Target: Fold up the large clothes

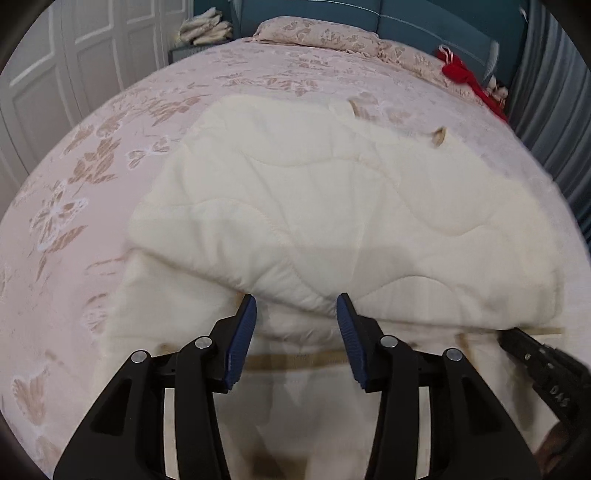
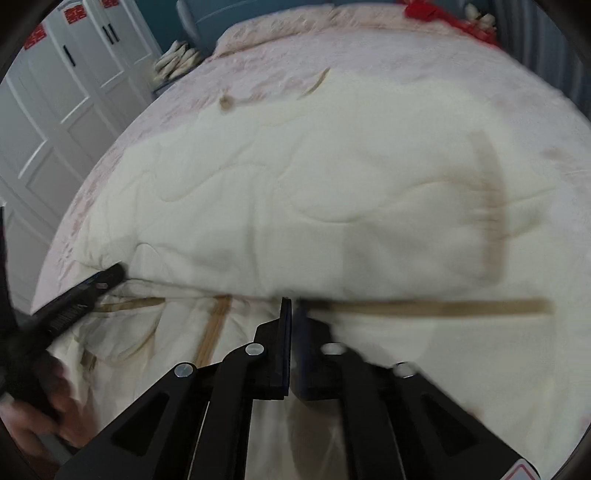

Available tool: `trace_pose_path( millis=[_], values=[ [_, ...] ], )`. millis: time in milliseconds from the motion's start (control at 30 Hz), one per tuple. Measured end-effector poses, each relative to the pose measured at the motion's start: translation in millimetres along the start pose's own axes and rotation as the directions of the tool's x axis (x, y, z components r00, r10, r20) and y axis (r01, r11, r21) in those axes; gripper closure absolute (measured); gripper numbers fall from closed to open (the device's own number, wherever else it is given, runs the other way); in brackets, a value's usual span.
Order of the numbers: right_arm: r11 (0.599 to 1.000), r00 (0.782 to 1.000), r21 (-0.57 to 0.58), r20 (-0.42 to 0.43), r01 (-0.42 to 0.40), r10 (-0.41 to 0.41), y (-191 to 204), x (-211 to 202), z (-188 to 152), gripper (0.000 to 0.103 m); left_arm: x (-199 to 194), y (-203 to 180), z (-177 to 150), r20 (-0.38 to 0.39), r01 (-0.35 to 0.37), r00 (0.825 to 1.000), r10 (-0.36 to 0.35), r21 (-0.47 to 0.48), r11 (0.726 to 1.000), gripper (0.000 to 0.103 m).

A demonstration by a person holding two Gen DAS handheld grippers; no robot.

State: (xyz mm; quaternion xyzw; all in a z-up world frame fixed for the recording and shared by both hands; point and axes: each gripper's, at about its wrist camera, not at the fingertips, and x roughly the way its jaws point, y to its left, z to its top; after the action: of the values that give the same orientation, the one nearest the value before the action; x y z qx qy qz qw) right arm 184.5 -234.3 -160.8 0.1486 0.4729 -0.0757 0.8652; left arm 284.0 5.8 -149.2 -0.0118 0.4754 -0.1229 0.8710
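Large cream quilted garment (image 1: 332,206) spread over the near and middle part of a pink leaf-patterned bedspread (image 1: 110,147), its upper layer folded over toward the near side, with a rounded fold edge running left to right just ahead of both tools. Thin tan fabric bands (image 2: 443,306) along the lower layer under that fold, one crossing from left to right and others branching toward the near left. Left gripper (image 1: 297,301) tilted down at the fold, blue ribbed fingers (image 1: 245,332) spread well apart, the edge of the fold lying beyond and between the tips, pads not pressing on it. Right gripper (image 2: 291,302) to its right at the same fold edge, beside the long tan band, fingers almost pressed together with only a thin slit between; too blurred to tell whether any cloth is caught there. Blurred hand (image 2: 37,413) at the near left in the right wrist view, wrapped around the black handle of the left tool. Farther off, a matching pink patterned pillow (image 1: 317,31) against a teal padded headboard (image 1: 406,18), a crumpled red cloth (image 1: 461,72) at the far right corner of the bed, a stack of pale folded textiles (image 1: 205,27) at the far left, white panelled wardrobe doors (image 1: 74,55) along the left and a grey curtain (image 1: 554,92) on the right
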Motion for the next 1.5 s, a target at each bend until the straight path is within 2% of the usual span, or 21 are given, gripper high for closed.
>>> trace_pose_path(
  millis=[67, 133, 200, 233, 300, 400, 433, 533, 633, 733, 833, 867, 933, 1033, 1167, 1367, 1467, 1500],
  values=[
    [0.999, 0.999, -0.042, 0.044, 0.019, -0.018, -1.1, -24.9, 0.2, 0.091, -20.6, 11.8, 11.3, 0.036, 0.019, 0.999, -0.019, -0.006, 1.0, 0.059],
    [0.997, 0.994, -0.069, 0.109, 0.032, -0.025, -0.2, -47.7, 14.0, 0.091, -37.5, 21.7, 37.0, 0.101, -0.009, 0.995, 0.008, 0.012, 1.0, 0.057],
    [0.998, 0.991, -0.066, 0.135, 0.0, 0.008, 3.0, -52.2, 38.9, 0.089, -38.4, 26.9, 67.3, 0.136, -0.031, 0.99, 0.03, 0.001, 1.0, 0.054],
    [0.997, 0.988, -0.065, 0.146, -0.029, 0.038, 8.8, -49.6, 57.3, 0.082, -35.1, 28.8, 80.2, 0.143, -0.034, 0.989, 0.035, -0.011, 0.999, 0.053],
    [0.994, 0.983, -0.083, 0.16, -0.077, 0.09, 28.0, -35.5, 94.7, 0.074, -17.1, 32.5, 116.7, 0.142, -0.056, 0.988, 0.061, -0.037, 0.998, 0.051],
    [0.978, 0.974, -0.113, 0.126, -0.175, 0.189, 65.2, 2.0, 143.1, 0.063, 23.6, 37.9, 160.6, 0.108, -0.059, 0.992, 0.067, -0.082, 0.995, 0.05],
    [0.973, 0.971, -0.114, 0.105, -0.202, 0.214, 77.8, 21.3, 160.6, 0.062, 40.2, 41.2, 171.2, 0.085, -0.066, 0.994, 0.075, -0.107, 0.992, 0.05],
    [0.971, 0.973, -0.101, 0.062, -0.216, 0.223, 103.7, 76.5, 199.5, 0.062, 82.2, 45.6, 188.9, 0.028, -0.076, 0.996, 0.08, -0.137, 0.988, 0.05],
    [0.973, 0.973, -0.037, 0.033, -0.226, 0.227, 111.5, 123.5, 226.6, 0.062, 116.3, 49.4, 190.3, -0.021, -0.089, 0.996, 0.087, -0.15, 0.985, 0.05],
    [0.978, 0.978, 0.006, 0.006, -0.21, 0.21, 114.4, 161.8, 241.5, 0.062, 142.7, 51.5, 180.6, -0.05, -0.126, 0.991, 0.121, -0.118, 0.985, 0.05],
    [0.981, 0.98, 0.023, -0.056, -0.191, 0.192, 115.1, 194.2, 244.6, 0.062, 152.9, 57.1, 171.0, -0.03, -0.135, 0.991, 0.132, -0.13, 0.982, 0.041],
    [0.984, 0.981, 0.005, -0.072, -0.18, 0.18, 117.9, 202.7, 242.4, 0.066, 153.4, 58.4, 169.4, -0.024, -0.129, 0.992, 0.127, -0.135, 0.982, 0.039],
    [0.985, 0.985, -0.047, -0.041, -0.168, 0.166, 122.7, 201.0, 239.4, 0.1, 153.2, 58.6, 164.5, 0.003, -0.128, 0.992, 0.13, -0.128, 0.983, 0.039],
    [0.986, 0.988, -0.071, 0.038, -0.149, 0.152, 123.5, 186.9, 237.6, 0.1, 154.0, 52.6, 159.3, 0.036, -0.154, 0.987, 0.158, -0.104, 0.983, 0.038],
    [0.992, 0.996, -0.083, -0.008, -0.09, 0.089, 124.2, 210.8, 230.1, 0.101, 155.4, 50.1, 156.5, 0.058, -0.165, 0.984, 0.171, -0.096, 0.982, 0.036],
    [0.992, 0.998, -0.118, 0.031, -0.052, 0.056, 128.0, 214.3, 225.3, 0.102, 159.7, 46.1, 154.5, 0.078, -0.197, 0.976, 0.203, -0.078, 0.977, 0.032],
    [0.995, 0.994, -0.044, 0.07, -0.087, 0.089, 112.5, 191.1, 225.2, 0.094, 159.5, 46.0, 155.1, 0.077, -0.206, 0.974, 0.212, -0.08, 0.975, 0.029],
    [0.996, 0.991, -0.009, 0.101, -0.091, 0.091, 104.0, 176.7, 223.9, 0.086, 159.2, 47.9, 155.6, 0.072, -0.202, 0.975, 0.208, -0.087, 0.975, 0.025]
  ],
)
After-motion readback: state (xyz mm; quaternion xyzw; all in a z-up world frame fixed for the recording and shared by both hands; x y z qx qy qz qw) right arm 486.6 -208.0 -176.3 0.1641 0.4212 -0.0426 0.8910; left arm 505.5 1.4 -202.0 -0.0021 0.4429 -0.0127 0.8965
